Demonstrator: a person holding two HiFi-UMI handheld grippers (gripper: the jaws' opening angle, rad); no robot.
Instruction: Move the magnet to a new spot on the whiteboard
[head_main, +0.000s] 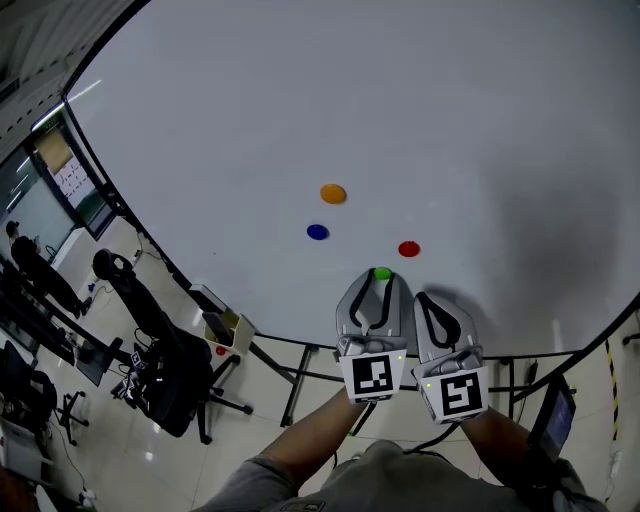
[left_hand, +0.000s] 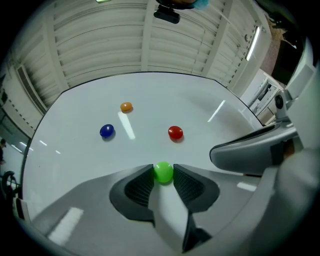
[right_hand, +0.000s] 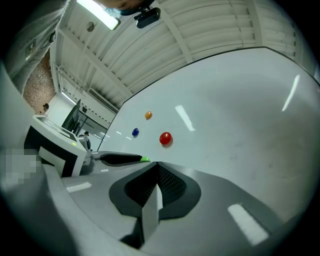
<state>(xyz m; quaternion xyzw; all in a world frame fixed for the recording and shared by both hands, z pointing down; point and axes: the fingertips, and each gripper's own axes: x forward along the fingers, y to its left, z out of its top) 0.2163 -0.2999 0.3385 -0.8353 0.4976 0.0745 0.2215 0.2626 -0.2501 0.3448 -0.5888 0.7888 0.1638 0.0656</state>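
The green magnet (head_main: 382, 273) (left_hand: 163, 171) sits low on the whiteboard (head_main: 300, 100), near its bottom edge. My left gripper (head_main: 380, 284) (left_hand: 163, 173) is shut on it, with both ribbed pads pressed against its sides. Just to the right, my right gripper (head_main: 438, 298) (right_hand: 157, 164) is shut with nothing between its jaws, its tips close to the board. From the right gripper view the green magnet (right_hand: 144, 159) peeps out past the left gripper's jaw (right_hand: 120, 159).
A red magnet (head_main: 408, 249) (left_hand: 175, 132), a blue magnet (head_main: 317, 232) (left_hand: 106, 131) and an orange magnet (head_main: 333, 193) (left_hand: 126, 107) stick to the board above the green one. Below the board stand a black office chair (head_main: 150, 350) and the board's frame.
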